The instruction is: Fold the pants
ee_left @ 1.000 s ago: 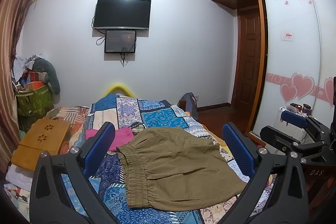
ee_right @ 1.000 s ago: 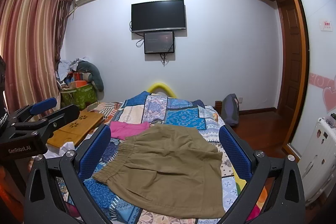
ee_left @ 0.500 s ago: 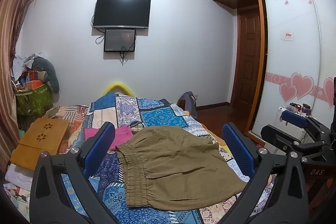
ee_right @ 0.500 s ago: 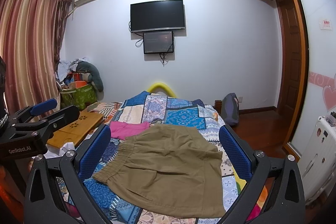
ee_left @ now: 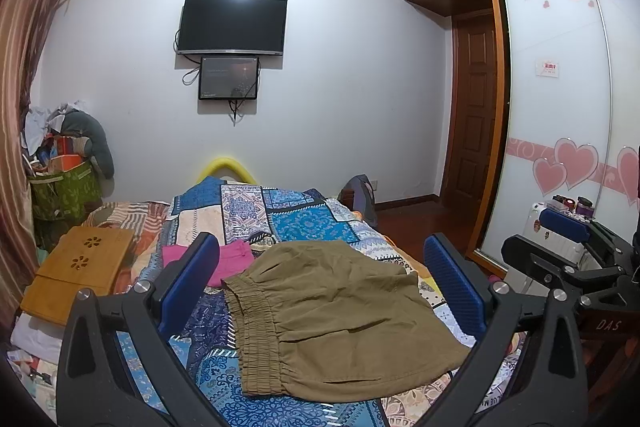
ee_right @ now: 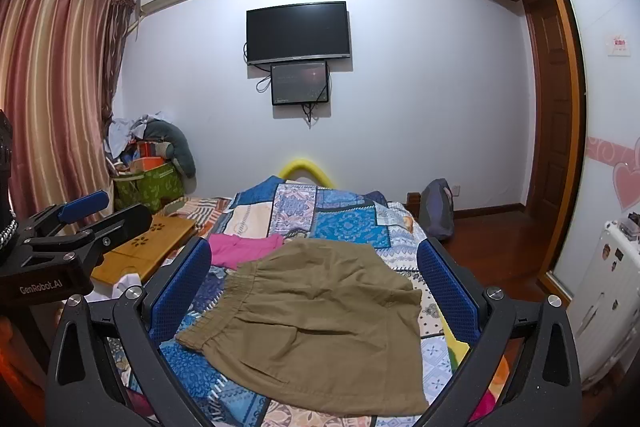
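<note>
Olive-brown pants [ee_left: 336, 315] lie flat on the patchwork bedspread [ee_left: 288, 219], elastic waistband to the left. They also show in the right wrist view [ee_right: 320, 315]. My left gripper [ee_left: 320, 283] is open and empty, held above the near end of the bed with the pants between its blue pads. My right gripper [ee_right: 316, 287] is open and empty, also above the pants. Each gripper shows at the edge of the other's view: the right one [ee_left: 568, 259] and the left one [ee_right: 72, 227].
A pink garment [ee_left: 224, 263] lies on the bed beyond the waistband. A wooden lap table [ee_left: 80, 267] sits left of the bed. A green bag of clutter [ee_left: 64, 187] stands in the left corner. A wardrobe with heart stickers [ee_left: 560, 107] is on the right.
The views have shifted only slightly. Both grippers stay open above the pants, which lie as before.
</note>
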The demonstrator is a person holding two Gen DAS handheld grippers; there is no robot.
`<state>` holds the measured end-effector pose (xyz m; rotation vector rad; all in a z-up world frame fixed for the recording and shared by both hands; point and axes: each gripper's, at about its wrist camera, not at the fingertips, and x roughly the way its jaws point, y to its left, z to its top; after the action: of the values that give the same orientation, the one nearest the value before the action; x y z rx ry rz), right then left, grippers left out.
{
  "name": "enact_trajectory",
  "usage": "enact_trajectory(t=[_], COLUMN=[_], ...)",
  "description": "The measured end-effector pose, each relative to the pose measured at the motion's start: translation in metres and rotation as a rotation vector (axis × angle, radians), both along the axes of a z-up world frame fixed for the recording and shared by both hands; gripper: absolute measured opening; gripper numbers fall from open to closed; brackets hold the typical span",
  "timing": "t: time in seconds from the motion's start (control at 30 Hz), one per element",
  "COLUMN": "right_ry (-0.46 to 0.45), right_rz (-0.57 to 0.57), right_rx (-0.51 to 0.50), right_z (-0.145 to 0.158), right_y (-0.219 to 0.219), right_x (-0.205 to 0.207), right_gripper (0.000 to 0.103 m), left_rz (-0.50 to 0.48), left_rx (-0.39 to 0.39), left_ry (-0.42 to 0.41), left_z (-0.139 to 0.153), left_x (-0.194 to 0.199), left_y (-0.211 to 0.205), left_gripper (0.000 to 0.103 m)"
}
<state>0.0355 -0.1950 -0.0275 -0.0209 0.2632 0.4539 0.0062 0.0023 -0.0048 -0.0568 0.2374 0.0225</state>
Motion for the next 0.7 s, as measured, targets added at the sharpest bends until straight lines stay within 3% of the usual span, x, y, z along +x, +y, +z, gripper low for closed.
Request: enact_trajectory(t=[0.7], right_ry=[-0.009], right_rz=[0.001], right_rx=[0.001], right_z=[0.0027], right_y=[0.0012], right_x=[-0.0033], right_gripper=[0.102], left_rz=[-0.001], left_rx=[0.004], left_ry=[-0.001], left_z=[0.0005], left_x=[0.0014], left_y=[-0.0008], left_gripper=[0.103])
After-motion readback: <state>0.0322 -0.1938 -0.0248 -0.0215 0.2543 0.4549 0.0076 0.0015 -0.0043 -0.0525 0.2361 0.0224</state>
